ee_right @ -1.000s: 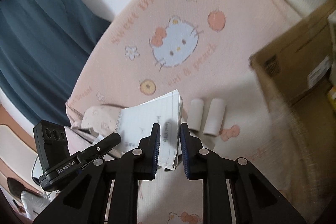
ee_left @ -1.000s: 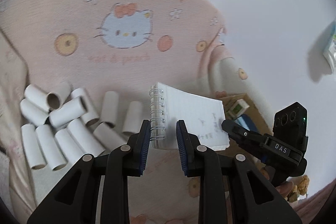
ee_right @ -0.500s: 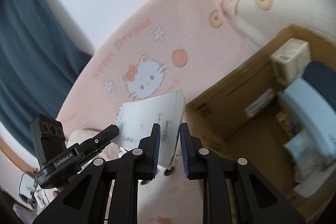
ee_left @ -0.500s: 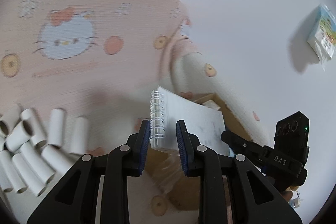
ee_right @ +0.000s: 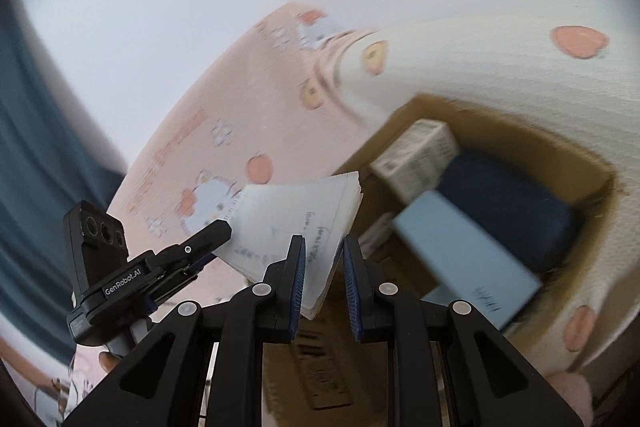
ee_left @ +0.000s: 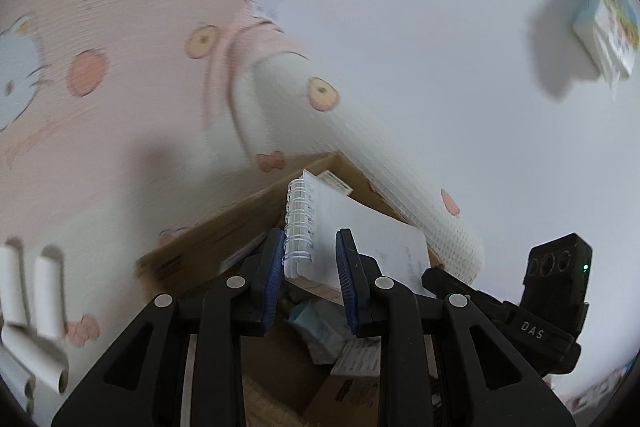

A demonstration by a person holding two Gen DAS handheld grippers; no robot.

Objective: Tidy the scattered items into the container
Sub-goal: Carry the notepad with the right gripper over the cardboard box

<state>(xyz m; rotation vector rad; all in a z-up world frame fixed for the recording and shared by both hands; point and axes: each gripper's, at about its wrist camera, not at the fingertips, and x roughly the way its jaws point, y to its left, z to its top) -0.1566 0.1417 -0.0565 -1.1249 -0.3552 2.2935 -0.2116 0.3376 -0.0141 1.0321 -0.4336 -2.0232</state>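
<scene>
pink cartoon-print bedding (ee_left: 120,27) fills the upper left behind a spiral notebook (ee_left: 340,227) at frame centre, clamped by the left gripper (ee_left: 310,275) and right gripper (ee_right: 323,283) above the open cardboard box (ee_right: 520,139), paper tubes (ee_left: 48,291) at lower left.

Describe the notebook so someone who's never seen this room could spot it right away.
Find the open cardboard box on the pink cartoon blanket. Above its rim, two black grippers hold a white notebook between them. Its wire spiral binding along one edge and handwritten page set it apart from the boxes inside.
</scene>
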